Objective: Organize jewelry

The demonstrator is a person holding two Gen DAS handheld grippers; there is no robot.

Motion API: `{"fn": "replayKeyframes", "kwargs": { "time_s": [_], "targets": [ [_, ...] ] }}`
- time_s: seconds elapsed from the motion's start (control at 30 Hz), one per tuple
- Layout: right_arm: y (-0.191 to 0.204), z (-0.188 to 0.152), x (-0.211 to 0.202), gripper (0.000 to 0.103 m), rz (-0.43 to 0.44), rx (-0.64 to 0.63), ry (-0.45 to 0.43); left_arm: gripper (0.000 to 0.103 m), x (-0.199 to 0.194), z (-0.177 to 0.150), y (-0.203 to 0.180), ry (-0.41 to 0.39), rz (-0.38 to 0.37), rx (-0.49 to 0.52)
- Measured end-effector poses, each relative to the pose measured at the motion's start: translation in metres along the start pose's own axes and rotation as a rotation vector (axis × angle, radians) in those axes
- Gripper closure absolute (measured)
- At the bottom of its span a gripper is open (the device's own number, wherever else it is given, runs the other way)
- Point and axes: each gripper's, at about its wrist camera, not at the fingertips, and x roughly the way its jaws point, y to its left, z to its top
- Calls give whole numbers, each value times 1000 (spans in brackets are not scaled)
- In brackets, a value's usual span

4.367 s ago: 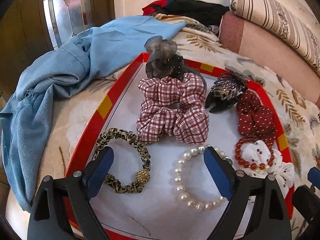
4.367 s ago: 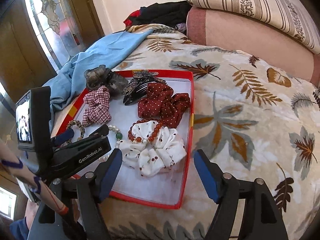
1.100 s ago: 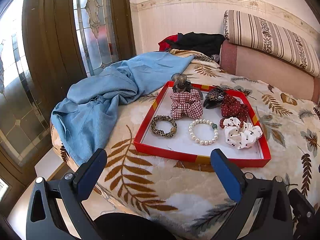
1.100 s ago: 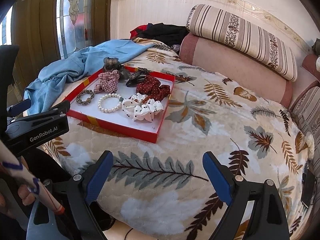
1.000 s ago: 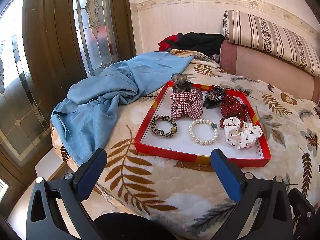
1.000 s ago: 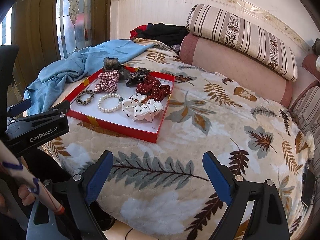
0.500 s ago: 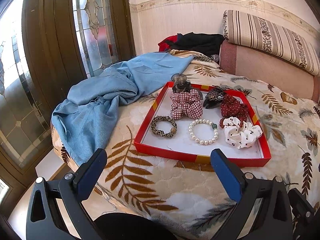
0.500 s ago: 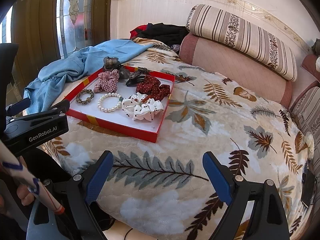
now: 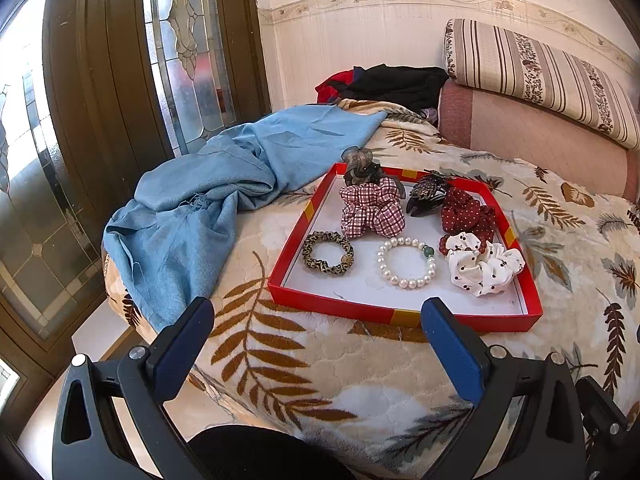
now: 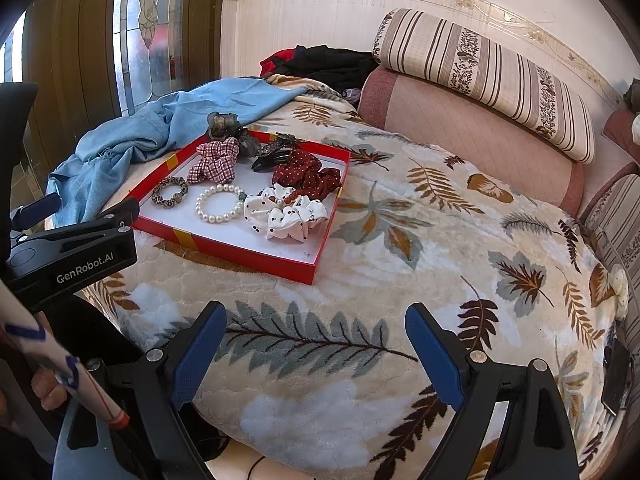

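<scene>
Both sets of fingers stand spread wide and empty, the left gripper (image 9: 316, 344) and right gripper (image 10: 316, 348) now hanging back off the bed's (image 10: 400, 240) edge, well apart from the red tray (image 9: 400, 314) they hovered over seconds ago. Inside the tray nothing has shifted: leopard hair tie (image 9: 328, 252), pearl bracelet (image 9: 407, 262), plaid scrunchie (image 9: 372, 208), white dotted scrunchie (image 9: 484, 268), red dotted scrunchie (image 9: 466, 212), black claw clip (image 9: 426, 196).

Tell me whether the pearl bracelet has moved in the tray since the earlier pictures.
No. The pearl bracelet still lies between the leopard scrunchie and white dotted scrunchie in the red tray.
</scene>
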Motion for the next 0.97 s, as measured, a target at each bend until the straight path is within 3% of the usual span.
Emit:
{"fn": "replayKeyframes", "kwargs": {
  "time_s": [0.77,0.97],
  "targets": [
    [0,-2,1,9,0,-2,7,0,0,0,2,-2,-3,-17],
    [-3,-3,2,9,11,9,7,0,-6,-2,5,-34,10,-30]
  ]
}}
